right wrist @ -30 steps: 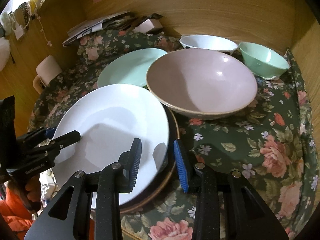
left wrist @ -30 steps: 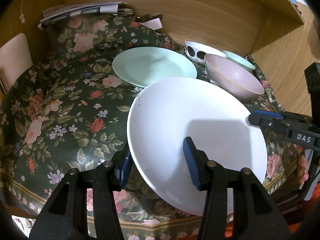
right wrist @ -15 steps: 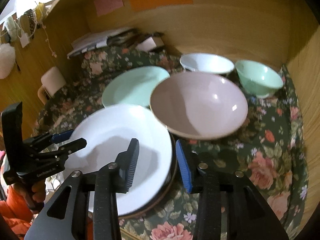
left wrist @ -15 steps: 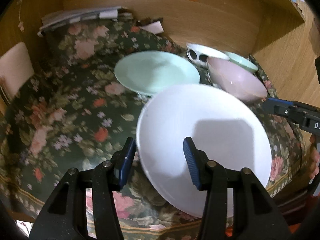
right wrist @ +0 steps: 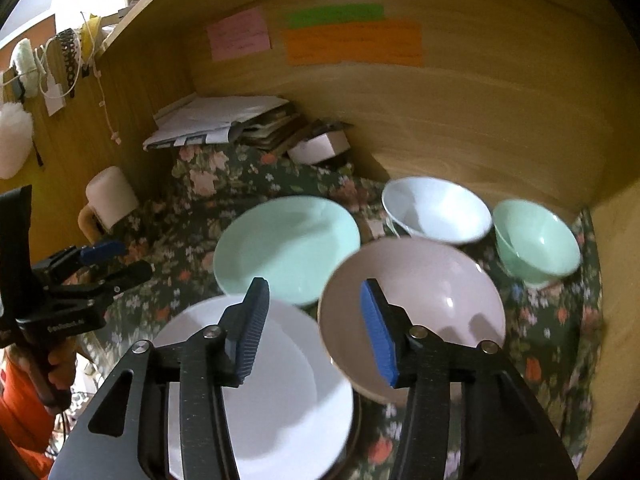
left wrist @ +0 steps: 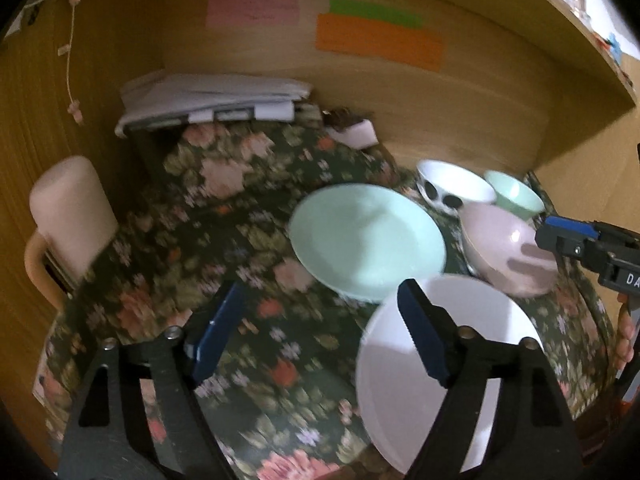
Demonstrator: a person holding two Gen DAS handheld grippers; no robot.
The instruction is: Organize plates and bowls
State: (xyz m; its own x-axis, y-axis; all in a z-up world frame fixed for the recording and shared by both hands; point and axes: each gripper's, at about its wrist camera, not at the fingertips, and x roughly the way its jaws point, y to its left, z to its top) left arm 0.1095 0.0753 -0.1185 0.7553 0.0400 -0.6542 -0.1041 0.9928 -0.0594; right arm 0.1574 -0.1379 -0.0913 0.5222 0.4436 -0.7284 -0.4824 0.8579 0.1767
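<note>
both grippers lifted – jaws opening, white plate (left wrist: pixel 404 368) released

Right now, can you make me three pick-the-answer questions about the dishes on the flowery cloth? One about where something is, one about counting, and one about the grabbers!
1. Where does the white plate lie?
A. nearest the cameras, in front of the mint plate
B. against the back wall
C. inside the pink bowl

2. How many bowls are there?
A. one
B. three
C. five

3. What is between the right gripper fingers?
A. the white plate
B. a bowl's rim
C. nothing

Answers: 1 A, it sits at the cloth's near edge. 2 B, the pink bowl, the white bowl and the mint bowl. 3 C, its jaws are opening and hang clear above the dishes.
</note>
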